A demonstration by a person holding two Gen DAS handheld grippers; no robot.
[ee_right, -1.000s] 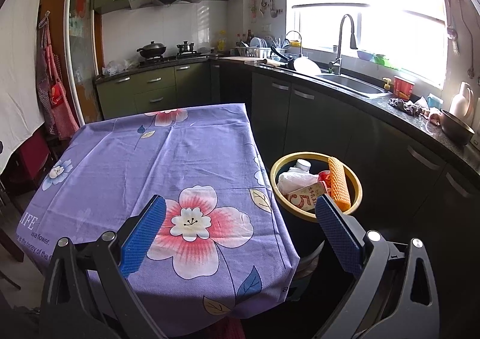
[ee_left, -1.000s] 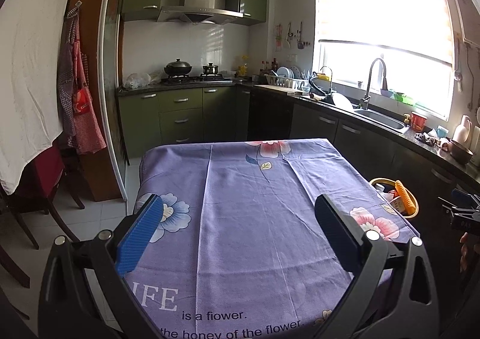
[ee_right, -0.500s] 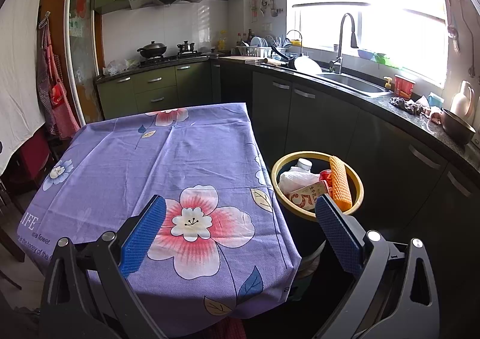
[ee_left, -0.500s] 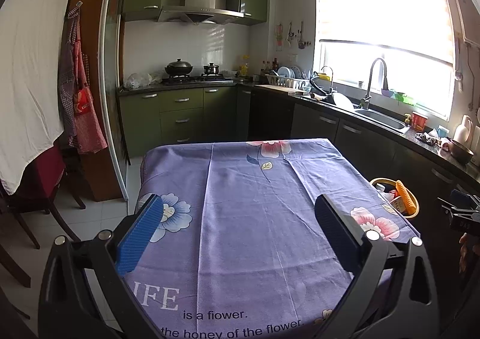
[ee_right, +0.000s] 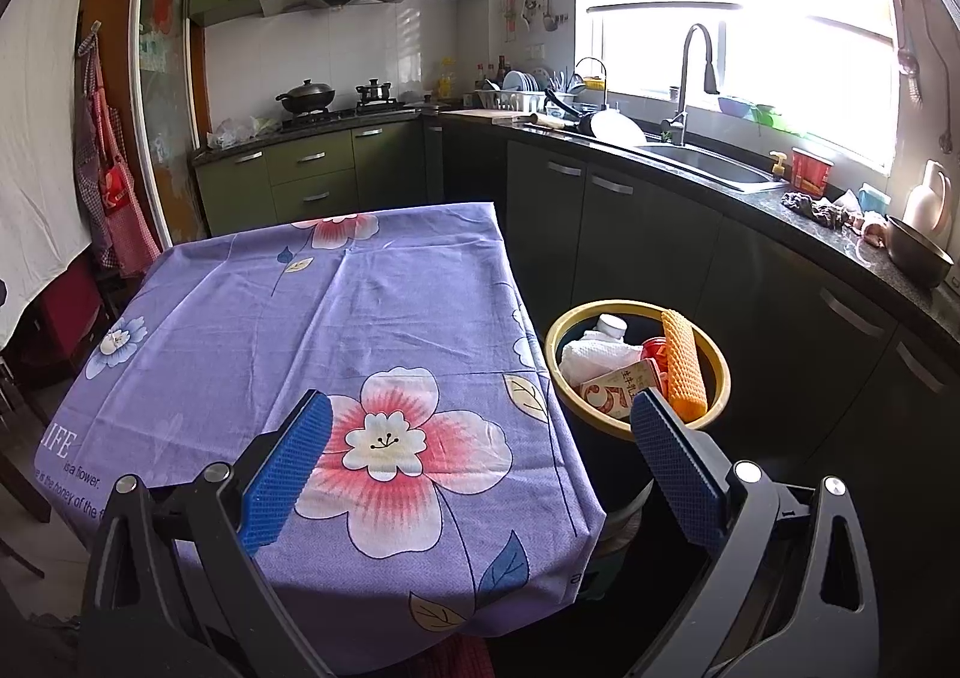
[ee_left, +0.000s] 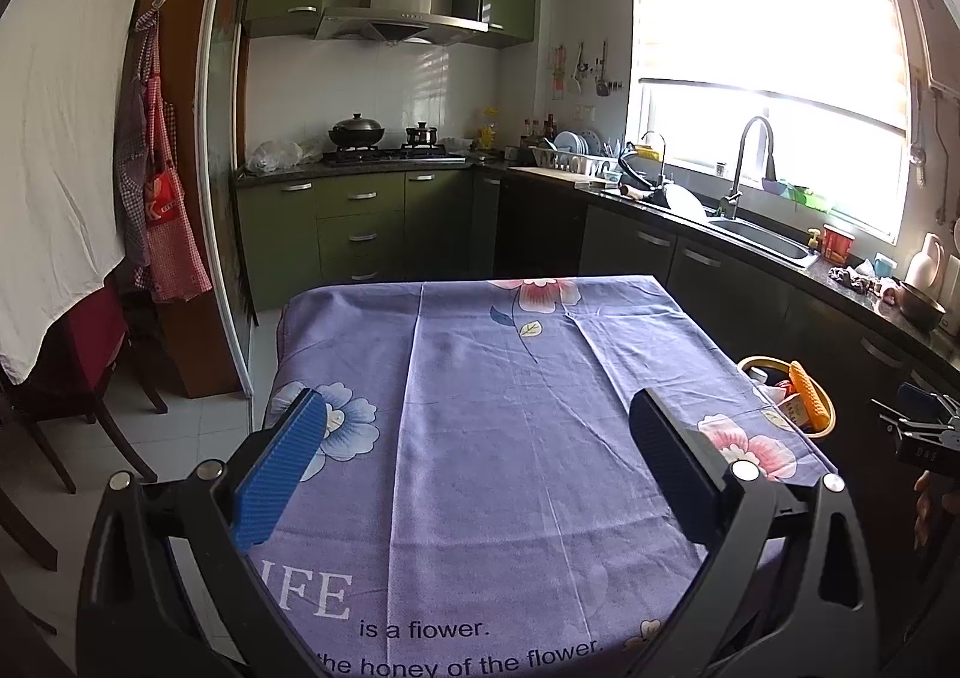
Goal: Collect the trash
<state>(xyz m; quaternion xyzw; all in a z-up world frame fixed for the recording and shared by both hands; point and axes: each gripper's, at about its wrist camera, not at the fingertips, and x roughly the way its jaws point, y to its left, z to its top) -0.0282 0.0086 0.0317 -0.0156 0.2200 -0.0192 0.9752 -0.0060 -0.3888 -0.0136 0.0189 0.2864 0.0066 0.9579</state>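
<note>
A yellow-rimmed trash bin (ee_right: pixel 717 360) stands on the floor right of the table. It holds an orange mesh roll (ee_right: pixel 683 366), a white crumpled paper (ee_right: pixel 597 357), a carton and a white bottle. The bin also shows in the left wrist view (ee_left: pixel 825 408). My left gripper (ee_left: pixel 477 462) is open and empty above the purple flowered tablecloth (ee_left: pixel 510 426). My right gripper (ee_right: pixel 480 462) is open and empty over the table's near right corner (ee_right: pixel 420 438), its right finger in front of the bin.
Dark counter (ee_right: pixel 810 222) with sink (ee_right: pixel 708 165), red cup and bowl runs along the right. Green cabinets and stove (ee_left: pixel 390 153) stand at the back. Chairs (ee_left: pixel 72 378) and a hanging apron are on the left. The other gripper shows at the right edge (ee_left: pixel 924 432).
Nothing has visibly changed apart from a very slight shift of both views.
</note>
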